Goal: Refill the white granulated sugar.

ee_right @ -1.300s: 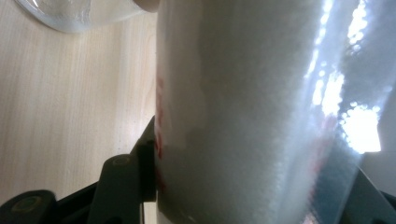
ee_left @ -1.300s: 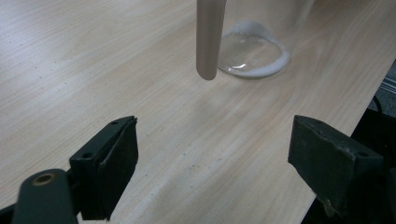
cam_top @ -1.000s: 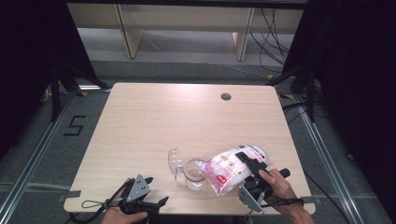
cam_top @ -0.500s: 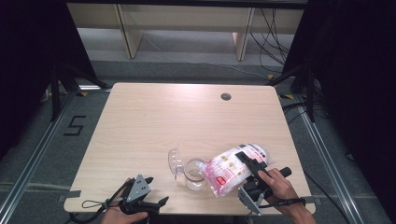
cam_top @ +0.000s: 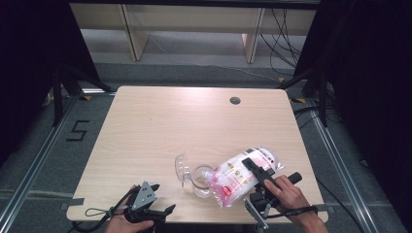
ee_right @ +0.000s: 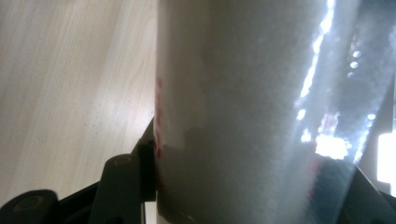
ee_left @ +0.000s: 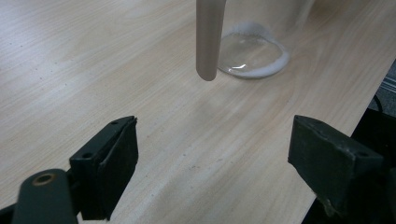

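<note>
You are holding the right hand-held gripper (cam_top: 256, 171) clamped across a plastic bag of white powder (cam_top: 238, 174), its jaws pressing on the bag's two sides; in the right gripper view the bag (ee_right: 261, 116) is standing between the jaws and red print is showing along its left edge. The bag is tilted, its lower corner pointing into the mouth of a clear glass jar (cam_top: 201, 178) that is standing upright on the desk (cam_top: 160, 131) near the front edge. The jar's hinged lid (cam_top: 181, 166) is hanging open to the jar's left. You are resting the left hand-held gripper (cam_top: 164, 211) at the front edge of the desk, well apart from the jar, with its jaws standing wide and nothing between them. In the left gripper view the jar's base (ee_left: 252, 55) is showing ahead with white powder lying around its bottom rim, and a pale bar (ee_left: 208, 37) is hanging in front of it.
</note>
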